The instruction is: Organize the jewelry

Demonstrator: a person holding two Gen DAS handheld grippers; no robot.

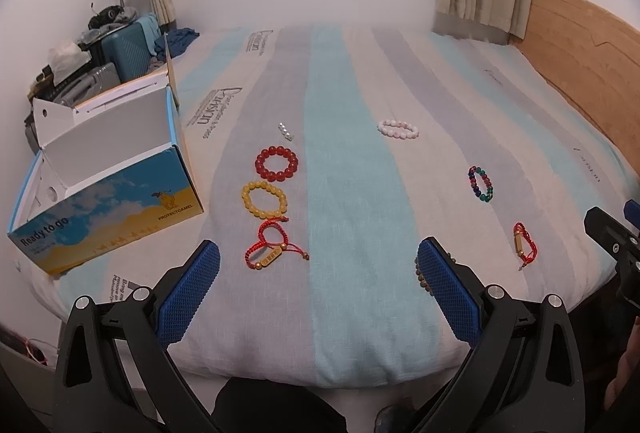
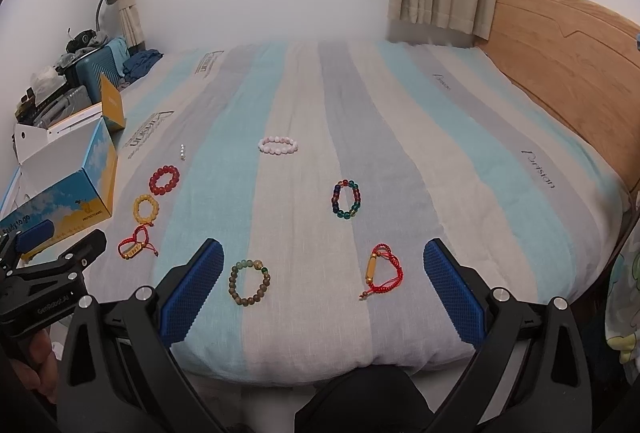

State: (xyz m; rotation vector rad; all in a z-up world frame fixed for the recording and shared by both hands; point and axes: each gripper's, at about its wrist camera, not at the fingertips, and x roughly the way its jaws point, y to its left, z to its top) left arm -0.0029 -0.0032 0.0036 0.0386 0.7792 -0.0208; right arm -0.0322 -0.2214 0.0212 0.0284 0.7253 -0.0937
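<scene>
Both the left gripper [image 1: 318, 265] and right gripper [image 2: 322, 265] hung wide open, holding nothing, above bracelets [image 1: 276, 163] scattered on the striped bed [image 1: 352, 217]

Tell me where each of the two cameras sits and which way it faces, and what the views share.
Left wrist: on the left gripper, low at the bed's near edge, facing across the striped bedspread toward the wall; its own open blue fingers show, the right gripper at the right edge.
Right wrist: on the right gripper, beside it and further right, same heading; its open fingers show, the left gripper at the left edge.
Shared: open shoe box, red bead bracelet, yellow bead bracelet, pink bead bracelet, multicolour bead bracelet.
</scene>
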